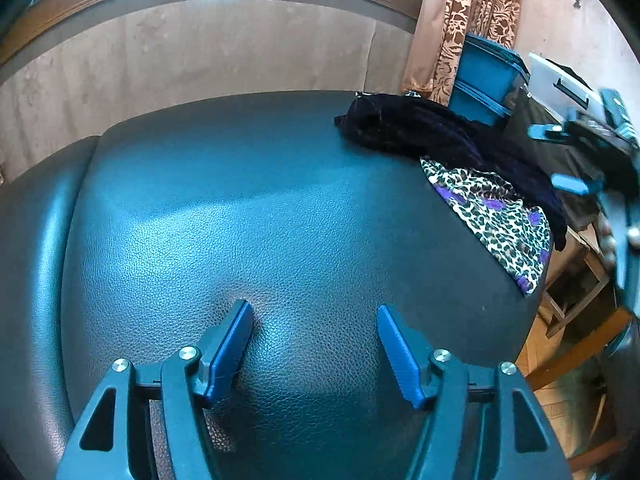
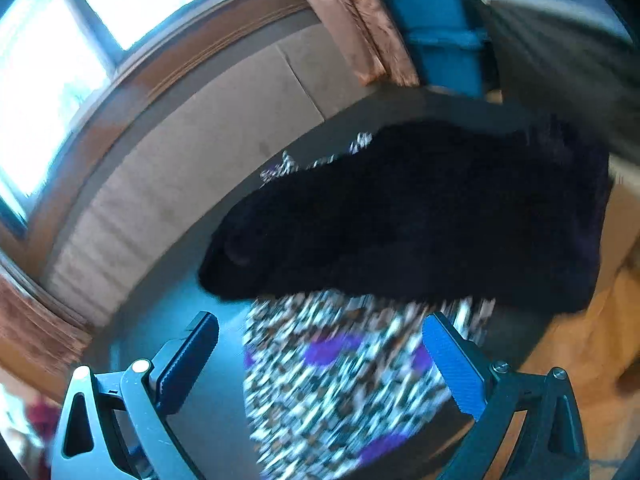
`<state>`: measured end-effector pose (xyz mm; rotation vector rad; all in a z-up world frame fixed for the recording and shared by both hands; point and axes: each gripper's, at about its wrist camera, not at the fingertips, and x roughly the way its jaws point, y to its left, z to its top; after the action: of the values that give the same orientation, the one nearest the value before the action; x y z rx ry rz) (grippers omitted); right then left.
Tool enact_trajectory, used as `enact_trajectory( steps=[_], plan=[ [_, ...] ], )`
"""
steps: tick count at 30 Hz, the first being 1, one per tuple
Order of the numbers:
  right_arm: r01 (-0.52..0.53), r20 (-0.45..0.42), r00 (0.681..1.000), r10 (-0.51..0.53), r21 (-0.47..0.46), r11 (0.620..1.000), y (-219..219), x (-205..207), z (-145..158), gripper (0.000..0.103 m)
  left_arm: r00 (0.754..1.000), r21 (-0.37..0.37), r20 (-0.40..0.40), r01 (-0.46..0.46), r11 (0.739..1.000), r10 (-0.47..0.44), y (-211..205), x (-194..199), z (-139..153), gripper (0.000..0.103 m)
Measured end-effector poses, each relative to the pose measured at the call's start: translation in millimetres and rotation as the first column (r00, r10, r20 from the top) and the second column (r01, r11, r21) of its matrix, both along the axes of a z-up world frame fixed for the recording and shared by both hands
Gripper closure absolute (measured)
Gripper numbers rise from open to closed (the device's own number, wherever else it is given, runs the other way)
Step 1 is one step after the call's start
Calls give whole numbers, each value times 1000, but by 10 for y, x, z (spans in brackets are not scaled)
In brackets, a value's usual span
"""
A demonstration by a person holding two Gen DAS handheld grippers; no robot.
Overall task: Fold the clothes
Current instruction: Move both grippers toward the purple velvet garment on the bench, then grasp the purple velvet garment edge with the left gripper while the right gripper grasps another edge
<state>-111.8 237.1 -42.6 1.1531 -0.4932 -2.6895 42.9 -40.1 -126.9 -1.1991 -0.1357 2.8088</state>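
Left wrist view: the left gripper [image 1: 316, 320] hangs low over a bare stretch of dark leather surface [image 1: 200, 208], its jaws spread wide and nothing between them. That bare patch looks like the room kept for laying a piece flat. Further right, at the surface's far right edge, the clothes sit in a heap: a black garment [image 1: 420, 132] lies on top of a leopard-print cloth [image 1: 492, 212], which hangs a little over the edge. Whether either is folded or only bunched I cannot tell. Rightmost, the right gripper [image 1: 576, 160] shows blurred beside the heap.

Right wrist view, blurred: the right gripper [image 2: 320, 344] points at the heap, jaws apart and holding nothing, the print cloth [image 2: 340, 380] just ahead between them, the black garment [image 2: 420, 216] behind. The black piece covers most of the print one, so it stands in the way of lifting that cleanly. A curtain [image 1: 460, 28] and blue bin [image 1: 488, 76] stand behind, clear of the work.
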Motion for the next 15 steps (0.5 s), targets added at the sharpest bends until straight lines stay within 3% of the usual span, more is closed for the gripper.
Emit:
enact_trajectory(
  steps=[2,7,11,15],
  plan=[
    [-27,-6,1000,28,127,992,-43,-171,45,0,1000,5,0,0,1000,0,33,66,7,37],
    [38,47,998,-50,219,975,267,-467,-101,0,998,126,51,-38,991,32,-48,-311,185,38],
    [24,134,990,-54,216,976,492,-645,-395,0,999,172,32,1,985,-6,-72,-1171,472,38],
    [-12,106,994,-13,231,973,549,-596,-557,0,998,171,43,30,985,-38,-64,-1870,637,38]
  ],
)
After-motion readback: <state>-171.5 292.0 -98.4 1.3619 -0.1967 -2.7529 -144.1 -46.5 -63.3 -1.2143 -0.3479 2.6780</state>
